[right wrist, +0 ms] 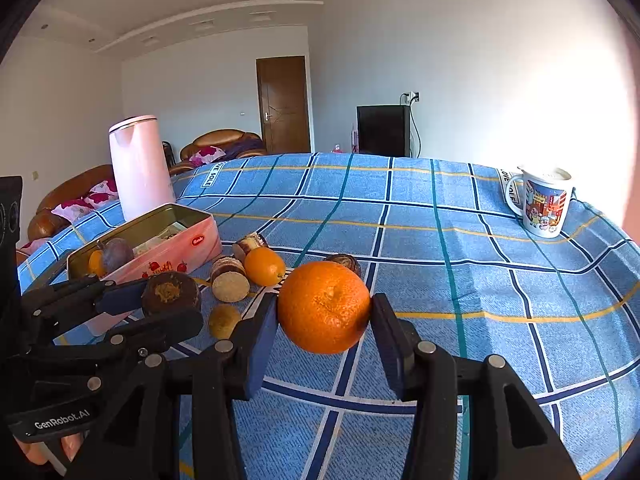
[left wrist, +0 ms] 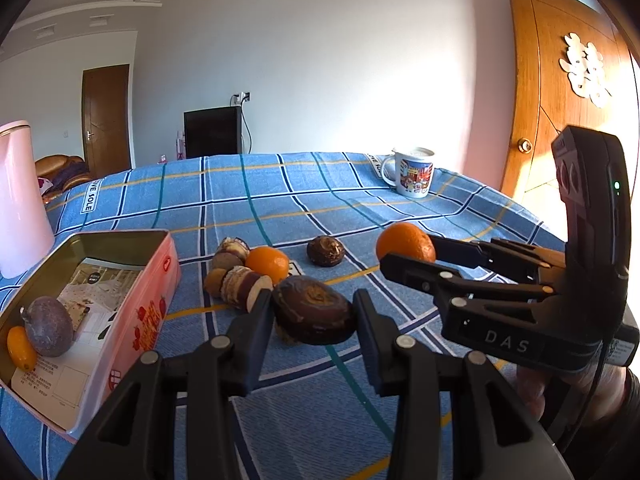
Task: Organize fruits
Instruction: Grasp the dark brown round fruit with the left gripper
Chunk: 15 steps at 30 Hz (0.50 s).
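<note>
My left gripper (left wrist: 314, 312) is shut on a dark brown round fruit (left wrist: 314, 310) just above the blue checked cloth; it also shows in the right wrist view (right wrist: 171, 294). My right gripper (right wrist: 324, 312) is shut on a large orange (right wrist: 324, 306), which also shows in the left wrist view (left wrist: 405, 242). A pink tin box (left wrist: 136, 312) at the left holds a purple fruit (left wrist: 49, 326) and a small orange kumquat (left wrist: 21, 349). Between box and grippers lie a smaller orange (left wrist: 267, 262), several brown cut pieces (left wrist: 240, 286) and another dark brown fruit (left wrist: 326, 251).
A pink kettle (right wrist: 140, 166) stands behind the box. A printed mug (right wrist: 544, 202) stands at the far right of the table near its edge. A wooden door (left wrist: 560, 92) is close on the right. Sofas are beyond the table's left side.
</note>
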Each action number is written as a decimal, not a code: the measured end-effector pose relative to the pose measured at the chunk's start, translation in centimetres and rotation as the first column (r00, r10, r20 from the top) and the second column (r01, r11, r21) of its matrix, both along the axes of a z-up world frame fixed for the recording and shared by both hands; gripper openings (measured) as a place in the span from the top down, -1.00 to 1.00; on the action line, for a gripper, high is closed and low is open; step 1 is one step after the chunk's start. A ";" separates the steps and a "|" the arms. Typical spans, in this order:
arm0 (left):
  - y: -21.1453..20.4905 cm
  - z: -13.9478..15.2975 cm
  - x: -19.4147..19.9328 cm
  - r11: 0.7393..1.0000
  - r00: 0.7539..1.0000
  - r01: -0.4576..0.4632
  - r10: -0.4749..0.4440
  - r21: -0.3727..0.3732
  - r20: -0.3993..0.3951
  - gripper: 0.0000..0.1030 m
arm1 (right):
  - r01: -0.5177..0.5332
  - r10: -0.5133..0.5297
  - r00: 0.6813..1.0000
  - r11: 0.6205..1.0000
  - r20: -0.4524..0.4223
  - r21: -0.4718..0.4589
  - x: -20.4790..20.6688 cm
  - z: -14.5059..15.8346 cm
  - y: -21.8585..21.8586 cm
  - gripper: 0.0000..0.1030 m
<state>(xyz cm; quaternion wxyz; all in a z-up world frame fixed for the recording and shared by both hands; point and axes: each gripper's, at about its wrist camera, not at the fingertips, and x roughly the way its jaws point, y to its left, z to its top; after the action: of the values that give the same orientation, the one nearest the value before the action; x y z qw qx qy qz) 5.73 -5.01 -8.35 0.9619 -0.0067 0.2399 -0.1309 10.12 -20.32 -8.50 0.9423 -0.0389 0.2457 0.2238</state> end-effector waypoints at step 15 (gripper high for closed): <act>0.3 0.4 -1.3 1.000 0.996 -0.015 0.016 -0.016 0.087 0.18 | -0.011 0.010 0.998 1.000 0.068 0.013 -1.1 0.4 -0.1 0.05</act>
<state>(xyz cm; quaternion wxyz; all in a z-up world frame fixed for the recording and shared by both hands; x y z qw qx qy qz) 4.44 -4.69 -7.98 0.9723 -0.0100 0.1969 -0.1255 9.02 -20.38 -8.10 0.9491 -0.0414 0.2120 0.2292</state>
